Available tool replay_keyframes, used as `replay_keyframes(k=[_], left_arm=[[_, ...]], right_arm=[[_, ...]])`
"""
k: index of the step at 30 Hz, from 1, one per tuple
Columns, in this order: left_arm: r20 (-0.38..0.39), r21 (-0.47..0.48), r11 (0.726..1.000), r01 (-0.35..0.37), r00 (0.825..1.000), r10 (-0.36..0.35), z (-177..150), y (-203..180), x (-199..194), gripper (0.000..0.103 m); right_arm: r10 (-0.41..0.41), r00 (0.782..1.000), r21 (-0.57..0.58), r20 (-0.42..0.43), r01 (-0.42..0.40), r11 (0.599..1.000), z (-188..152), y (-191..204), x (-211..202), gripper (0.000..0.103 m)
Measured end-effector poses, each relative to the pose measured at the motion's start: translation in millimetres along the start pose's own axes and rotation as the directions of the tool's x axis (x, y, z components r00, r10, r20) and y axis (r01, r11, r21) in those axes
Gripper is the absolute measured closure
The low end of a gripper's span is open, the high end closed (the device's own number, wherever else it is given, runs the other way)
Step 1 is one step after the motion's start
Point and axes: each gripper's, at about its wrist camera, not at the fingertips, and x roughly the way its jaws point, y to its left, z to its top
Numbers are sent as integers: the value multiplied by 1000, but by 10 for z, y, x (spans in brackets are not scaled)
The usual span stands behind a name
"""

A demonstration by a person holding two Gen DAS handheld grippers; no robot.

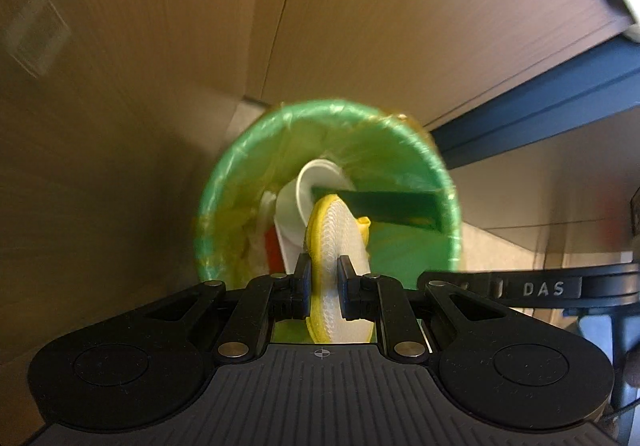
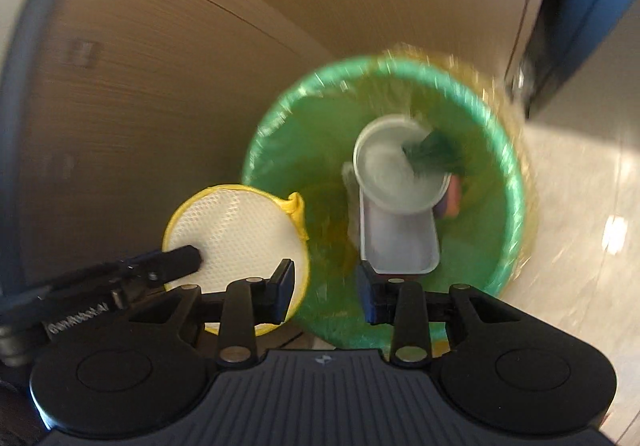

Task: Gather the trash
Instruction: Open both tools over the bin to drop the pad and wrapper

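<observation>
A round white mesh disc with a yellow rim (image 1: 340,234) stands edge-on between the pads of my left gripper (image 1: 324,274), which is shut on it. Right below is a green bin with a yellowish liner (image 1: 400,126). In the right wrist view the disc (image 2: 236,230) hangs over the left rim of the bin (image 2: 512,174), with one left finger (image 2: 180,262) across its face. My right gripper (image 2: 324,290) is open over the bin's near side, with nothing between its fingers. Inside the bin lie a white tub (image 2: 400,242), a round white bowl (image 2: 392,174) and a dark green scrap (image 2: 432,154).
Wood-grain cabinet panels (image 2: 160,66) stand close behind and left of the bin. A dark blue frame (image 1: 540,106) runs at the right. Pale tiled floor (image 2: 580,206) shows to the bin's right. A black bar of the other gripper (image 1: 540,288) crosses the left wrist view at the right.
</observation>
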Motion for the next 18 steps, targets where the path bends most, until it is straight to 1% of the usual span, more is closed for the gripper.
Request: replay_keyframes(k=[3, 5, 6, 9, 13, 16, 18], left_arm=[[19, -64, 997, 49, 999, -48, 27, 140, 263, 85], [12, -92, 993, 79, 997, -78, 75, 181, 422, 85], [20, -96, 993, 75, 997, -73, 56, 200, 451, 83], [47, -89, 996, 21, 999, -17, 46, 161, 438, 82], [22, -90, 996, -14, 1000, 16, 24, 134, 392, 82], [12, -76, 997, -1, 1000, 2, -15, 118, 260, 82], [20, -67, 997, 38, 999, -37, -29, 79, 143, 82]], right_arm=[[30, 999, 60, -30, -28, 998, 88, -195, 280, 70], [5, 1000, 85, -28, -2, 996, 116, -249, 407, 70], [-12, 1000, 87, -27, 14, 996, 137, -272, 428, 70], [-35, 999, 91, -13, 36, 995, 147, -315, 358, 69], [-47, 999, 86, 16, 45, 995, 104, -390, 164, 69], [-36, 999, 98, 21, 34, 995, 73, -449, 51, 69], [-28, 999, 102, 29, 25, 995, 67, -447, -11, 69]])
